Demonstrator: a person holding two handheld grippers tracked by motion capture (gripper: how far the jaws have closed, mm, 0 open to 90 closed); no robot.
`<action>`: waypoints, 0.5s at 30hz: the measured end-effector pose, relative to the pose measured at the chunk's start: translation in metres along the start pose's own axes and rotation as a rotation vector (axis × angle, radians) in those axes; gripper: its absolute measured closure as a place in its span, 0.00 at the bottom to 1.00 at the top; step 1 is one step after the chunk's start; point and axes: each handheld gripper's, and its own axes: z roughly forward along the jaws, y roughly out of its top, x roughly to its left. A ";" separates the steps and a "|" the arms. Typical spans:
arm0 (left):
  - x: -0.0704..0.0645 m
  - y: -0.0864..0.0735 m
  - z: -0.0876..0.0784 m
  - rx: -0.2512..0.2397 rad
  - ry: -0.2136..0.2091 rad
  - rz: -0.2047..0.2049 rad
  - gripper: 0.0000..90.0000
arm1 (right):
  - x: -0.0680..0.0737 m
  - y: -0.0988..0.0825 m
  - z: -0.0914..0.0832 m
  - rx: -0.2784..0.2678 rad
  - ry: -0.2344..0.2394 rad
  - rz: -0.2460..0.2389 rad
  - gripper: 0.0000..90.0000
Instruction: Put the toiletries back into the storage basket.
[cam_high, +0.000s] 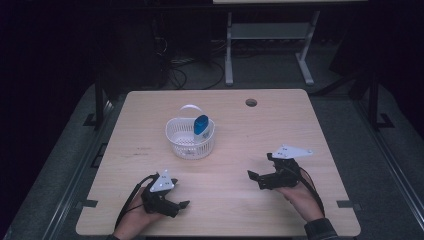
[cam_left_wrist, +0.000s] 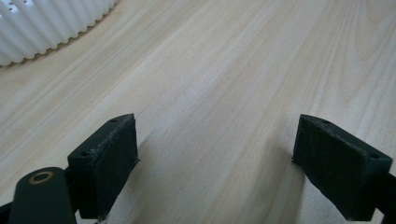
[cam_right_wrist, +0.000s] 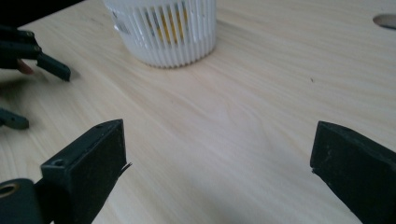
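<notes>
A white slatted basket (cam_high: 190, 146) with a thin hoop handle stands at the table's middle. A blue-and-white container (cam_high: 201, 124) leans inside it at the back right. My left gripper (cam_high: 180, 196) rests low at the front left, jaws spread wide over bare wood (cam_left_wrist: 215, 158), with the basket's ribbed wall (cam_left_wrist: 46, 23) at the upper left of its view. My right gripper (cam_high: 256, 180) sits at the front right, pointing left. Its jaws (cam_right_wrist: 219, 163) are open and empty, and the basket (cam_right_wrist: 163, 32) stands ahead with something yellow showing through the slats.
The light wooden table (cam_high: 235, 210) has a round cable hole (cam_high: 251, 102) near its far edge, also visible in the right gripper view (cam_right_wrist: 385, 21). The other gripper's fingers (cam_right_wrist: 51, 66) show at that view's left edge. A metal stand and cables sit on the dark floor beyond.
</notes>
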 end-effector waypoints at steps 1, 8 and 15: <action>0.000 0.000 0.000 0.002 -0.001 0.002 0.14 | 0.000 0.000 0.000 0.000 0.000 0.000 0.03; 0.000 0.000 0.000 0.000 0.000 -0.001 0.14 | 0.000 -0.027 -0.007 0.084 -0.051 -0.009 0.03; 0.000 0.000 0.000 -0.001 0.000 -0.005 0.14 | 0.000 -0.045 -0.005 0.159 -0.087 -0.015 0.03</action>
